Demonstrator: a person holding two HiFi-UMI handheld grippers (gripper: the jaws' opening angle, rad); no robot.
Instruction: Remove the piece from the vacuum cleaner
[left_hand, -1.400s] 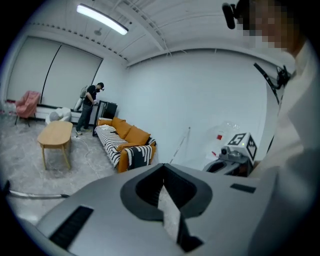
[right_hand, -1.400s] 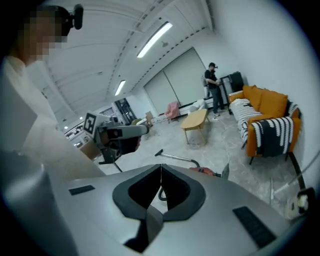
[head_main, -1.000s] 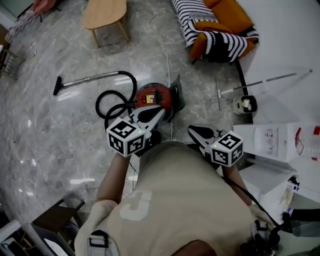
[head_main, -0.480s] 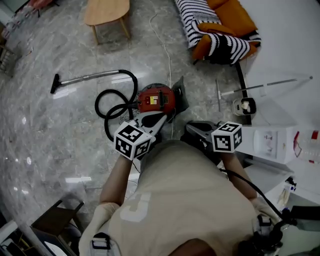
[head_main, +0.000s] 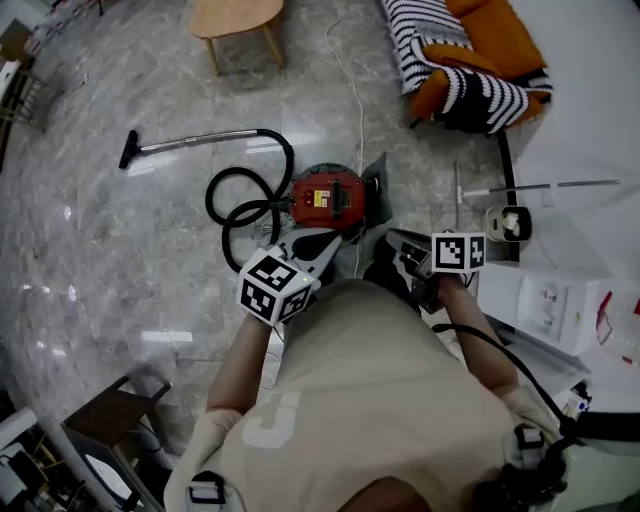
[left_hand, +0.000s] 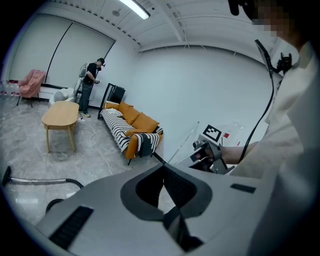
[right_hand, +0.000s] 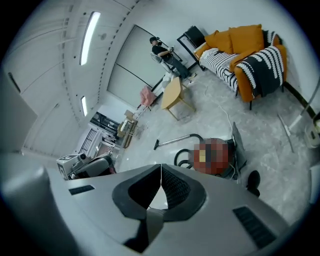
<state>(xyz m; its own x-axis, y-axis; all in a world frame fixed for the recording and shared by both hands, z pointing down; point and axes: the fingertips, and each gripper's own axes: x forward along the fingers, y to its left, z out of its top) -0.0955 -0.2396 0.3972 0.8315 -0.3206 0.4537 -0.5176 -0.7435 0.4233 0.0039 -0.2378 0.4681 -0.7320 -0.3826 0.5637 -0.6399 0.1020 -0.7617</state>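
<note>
A red vacuum cleaner (head_main: 328, 196) stands on the marble floor just ahead of me, with a grey lid raised at its right side. Its black hose (head_main: 245, 205) coils to the left and ends in a metal wand with a floor nozzle (head_main: 128, 151). In the right gripper view the vacuum cleaner (right_hand: 215, 156) lies below and beyond the jaws. My left gripper (head_main: 326, 241) hangs shut and empty near the cleaner's front. My right gripper (head_main: 395, 240) is shut too, holding nothing, a little to the right of the cleaner. Both pairs of jaws meet tip to tip.
A wooden table (head_main: 236, 18) stands at the back, an orange sofa with a striped blanket (head_main: 470, 60) at the back right. A white cable (head_main: 357, 110) runs across the floor to the cleaner. White appliances (head_main: 560, 300) sit at the right. A person (left_hand: 91, 85) stands far off.
Both grippers have moved closer together and nearer to the vacuum cleaner. The view has shifted so the cleaner sits more to the right. The jaws stayed shut.
</note>
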